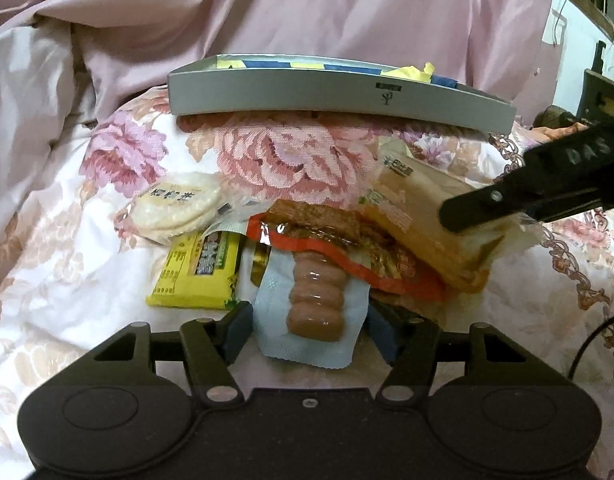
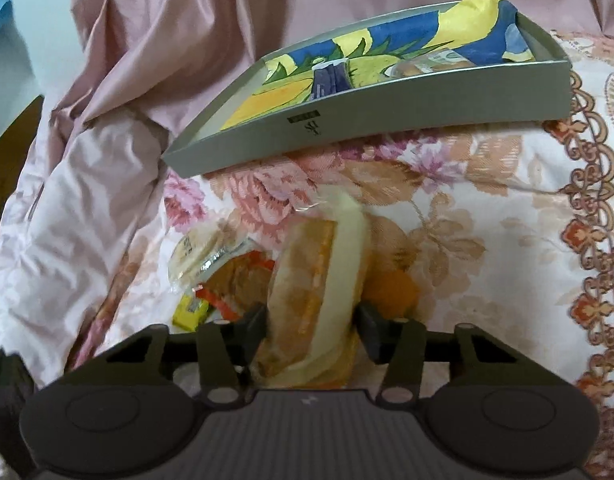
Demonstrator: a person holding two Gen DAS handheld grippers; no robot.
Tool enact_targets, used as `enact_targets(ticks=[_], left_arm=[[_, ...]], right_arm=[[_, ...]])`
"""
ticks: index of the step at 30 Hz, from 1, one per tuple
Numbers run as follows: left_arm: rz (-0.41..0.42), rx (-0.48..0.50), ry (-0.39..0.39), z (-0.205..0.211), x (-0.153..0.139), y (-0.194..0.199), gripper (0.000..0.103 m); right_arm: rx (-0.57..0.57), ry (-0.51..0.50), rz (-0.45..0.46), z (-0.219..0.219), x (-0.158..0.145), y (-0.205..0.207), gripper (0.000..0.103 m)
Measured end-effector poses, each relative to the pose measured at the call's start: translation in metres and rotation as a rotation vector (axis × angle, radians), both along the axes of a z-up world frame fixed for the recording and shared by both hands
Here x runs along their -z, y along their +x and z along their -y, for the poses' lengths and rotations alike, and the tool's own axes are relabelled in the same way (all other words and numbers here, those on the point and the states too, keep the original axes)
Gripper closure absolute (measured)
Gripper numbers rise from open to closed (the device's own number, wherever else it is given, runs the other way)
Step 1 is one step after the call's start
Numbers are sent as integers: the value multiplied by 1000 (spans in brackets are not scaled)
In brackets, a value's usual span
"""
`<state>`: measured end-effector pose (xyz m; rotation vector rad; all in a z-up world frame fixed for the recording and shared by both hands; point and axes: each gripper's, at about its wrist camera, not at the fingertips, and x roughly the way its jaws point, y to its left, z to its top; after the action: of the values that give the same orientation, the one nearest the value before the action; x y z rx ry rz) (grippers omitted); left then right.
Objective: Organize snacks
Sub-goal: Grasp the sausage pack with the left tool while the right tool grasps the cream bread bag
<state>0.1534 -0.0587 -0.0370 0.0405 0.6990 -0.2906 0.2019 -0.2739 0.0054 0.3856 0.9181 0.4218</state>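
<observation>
While my right gripper (image 2: 311, 322) clamps the bread pack (image 2: 315, 292), both fingers pressed to its sides, I judge the step in hand to be carrying it to the grey box (image 2: 371, 130) behind the pile. To do this well I would lift straight up first, so the soft pack clears the red pack (image 1: 347, 252) it leans on, then set it flat inside the box without squeezing harder. My left gripper (image 1: 307, 326) stands wide, its fingers either side of the sausage pack (image 1: 313, 300) and not yet touching it. Counted on the floral cover (image 1: 67, 280): one bread pack, one sausage pack, one red pack, one yellow pack (image 1: 199, 276), one rice-cracker pack (image 1: 175, 208). One box, already holding some blue-and-yellow wrapping; what else is inside I cannot tell.
</observation>
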Motion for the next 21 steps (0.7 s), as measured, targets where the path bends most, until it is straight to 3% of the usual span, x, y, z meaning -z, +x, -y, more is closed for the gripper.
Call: enact_targets(ticks=[5, 12, 21], left_arm=[[3, -12, 37, 11, -2, 12, 34], [-29, -25, 68, 21, 0, 31, 20], [-84, -50, 22, 16, 1, 41, 27]], right_arm=[[-34, -21, 50, 3, -2, -5, 52], [-53, 11, 61, 8, 3, -2, 50], [-71, 119, 11, 14, 21, 16, 42]])
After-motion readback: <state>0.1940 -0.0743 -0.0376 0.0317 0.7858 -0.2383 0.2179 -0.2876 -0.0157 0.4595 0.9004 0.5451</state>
